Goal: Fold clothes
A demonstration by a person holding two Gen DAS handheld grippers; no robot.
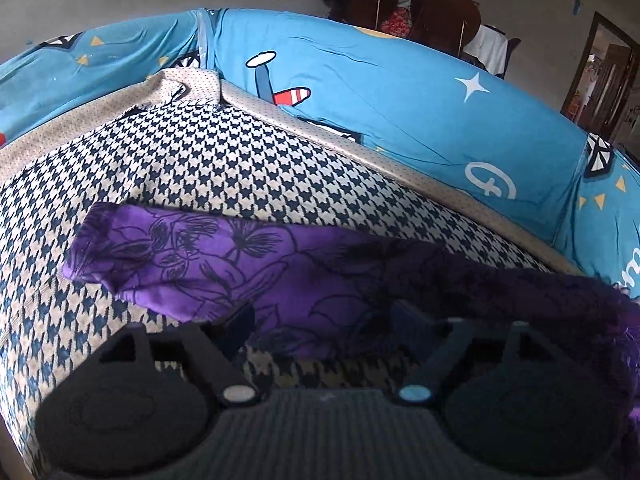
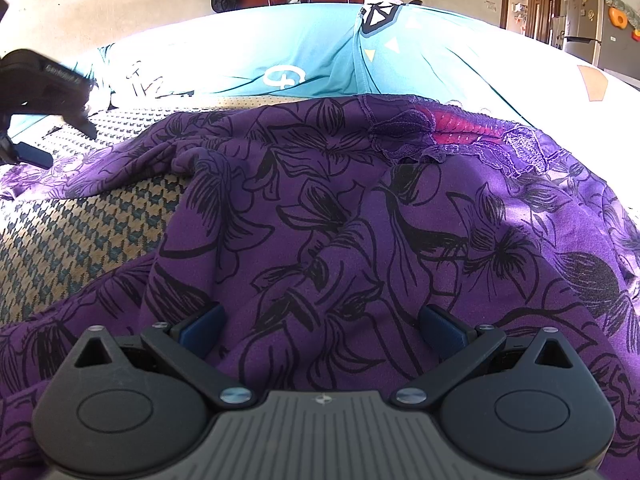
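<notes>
So the purple top (image 2: 340, 220) with the black flower print is spread over a houndstooth mat (image 1: 192, 168) on the bed, and it fills most of the right wrist view, with the lacy neckline (image 2: 460, 136) up toward the upper right of that frame. One sleeve (image 1: 168, 252) runs out flat across the middle of the left wrist view. The fabric looks thin, soft and floppy, light for sure, so I'd guess it'll sag and bunch if you grab it anywhere in the middle; a seam, cuff or hem edge seems like the safer bite, and the lace looks snaggy, so I'd stay off that. The right gripper (image 2: 320, 324) has its fingers (image 2: 202, 326) spread wide over the body of the top, nothing pinched. The left gripper (image 1: 324, 332) sits low at the near edge of the sleeve, its fingers look parted too, though it's dark and blurry down there. The blue cartoon sheet (image 1: 400, 92) bunches up behind the mat.
</notes>
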